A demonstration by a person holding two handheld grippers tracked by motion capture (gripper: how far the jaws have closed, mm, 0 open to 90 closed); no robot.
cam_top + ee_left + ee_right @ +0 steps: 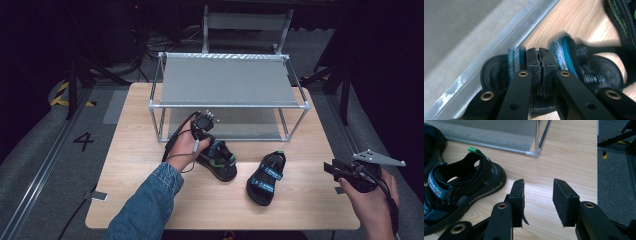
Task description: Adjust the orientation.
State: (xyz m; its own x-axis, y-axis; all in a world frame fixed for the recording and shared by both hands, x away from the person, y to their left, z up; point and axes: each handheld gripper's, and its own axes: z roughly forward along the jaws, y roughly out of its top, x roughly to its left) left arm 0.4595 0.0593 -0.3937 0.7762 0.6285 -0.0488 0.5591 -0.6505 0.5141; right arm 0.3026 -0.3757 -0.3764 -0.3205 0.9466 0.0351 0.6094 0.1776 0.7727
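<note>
Sandal [218,161] number one, the one with green trim, lies near the middle of the tabletop [150,200], just in front of the lower shelf of the metal shoe rack [227,80] that stands toward the far edge. The left gripper [203,131] comes down on it from above, and in the left gripper view its jaws are pressed nearly together, pinching a thin dark strap [541,72] of this sandal, with blue straps bulging out to either side. The sandal's long axis runs diagonally, from near the rack's front left leg toward the near right, and the rack's lower shelf edge [499,57] lies just beyond the pinched end, so I judge the coming move to be a short carry away from the person onto that shelf.

The second sandal [266,177] lies apart to the right, its long axis almost pointing at the rack, heel loop with a green tab [475,151] at the far end. The right gripper [332,169] hovers near the right edge of the tabletop, jaws spread and empty, with this sandal lying to its left; it is plainly the nearer hand for it.

White lettering runs along a blue strap [436,188], too small to read, and raised writing on the first sandal's footbed [594,78] is blurred.
</note>
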